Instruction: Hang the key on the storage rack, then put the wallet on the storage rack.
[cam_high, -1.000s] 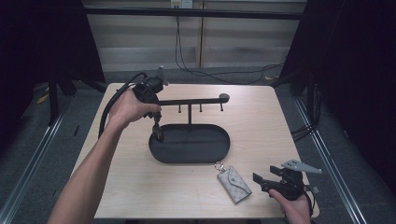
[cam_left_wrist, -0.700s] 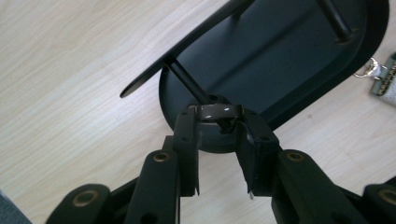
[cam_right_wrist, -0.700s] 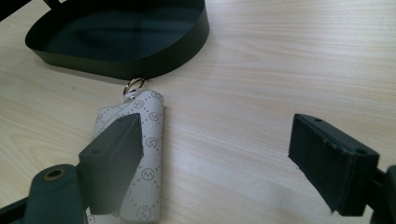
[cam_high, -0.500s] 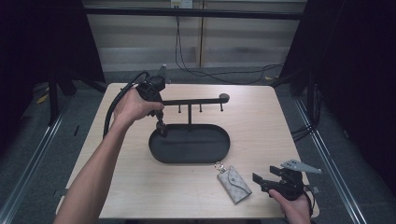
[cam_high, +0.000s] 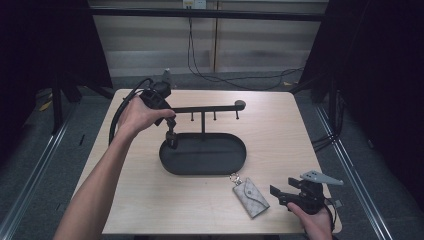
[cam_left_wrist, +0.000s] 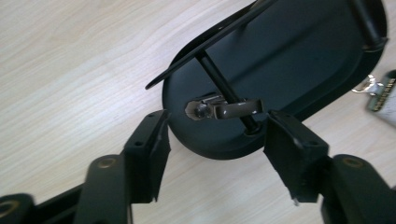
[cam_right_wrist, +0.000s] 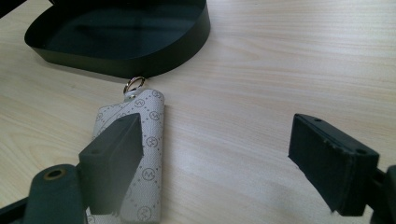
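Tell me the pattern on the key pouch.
Pale grey key pouch with a repeating monogram print, clearest in the right gripper view.

- You worked at a pale wooden table (cam_high: 310, 130) with rounded corners.
- Behind your table, black cables (cam_high: 190, 50) hung down the wall panel and trailed along the floor.
- Metal rails (cam_high: 37, 167) ran along the floor beside you.
- Dark curtains (cam_high: 380, 75) flanked you.

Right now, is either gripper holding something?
No. The left gripper has just opened over a small clip in the black tray; the right gripper is open.
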